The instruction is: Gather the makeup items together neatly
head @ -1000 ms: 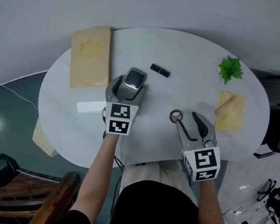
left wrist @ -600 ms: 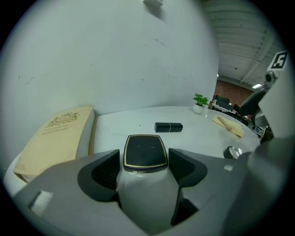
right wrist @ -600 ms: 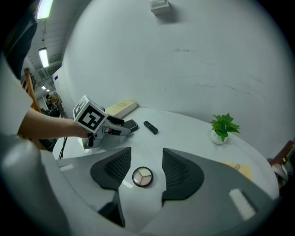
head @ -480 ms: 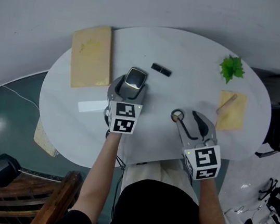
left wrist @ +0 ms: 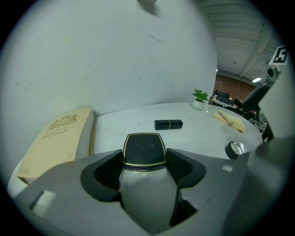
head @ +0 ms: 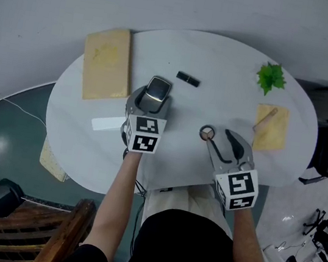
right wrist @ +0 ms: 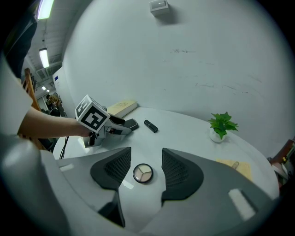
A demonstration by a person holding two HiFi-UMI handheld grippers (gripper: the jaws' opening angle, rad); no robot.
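Note:
A dark square compact (head: 157, 88) (left wrist: 144, 150) with a gold rim lies on the white round table (head: 224, 63). My left gripper (head: 153, 98) (left wrist: 145, 160) straddles it; its jaws are closing, and the pads stand right beside the compact's sides with barely any gap. A small round compact (head: 207, 133) (right wrist: 143, 174) lies on the table between the open jaws of my right gripper (head: 217, 137) (right wrist: 144, 168), touching neither pad. A black lipstick tube (head: 187, 79) (left wrist: 168, 124) lies farther back, apart from both grippers.
A tan book (head: 106, 64) lies at the table's left. A white strip (head: 106, 124) sits left of my left gripper. At the right are a small green plant (head: 271, 79) and a yellow cloth (head: 270, 130) with a wooden stick. A wooden chair stands below left.
My left gripper has edged forward along the square compact and its jaws have drawn in towards it. The right gripper and the round compact have stayed put.

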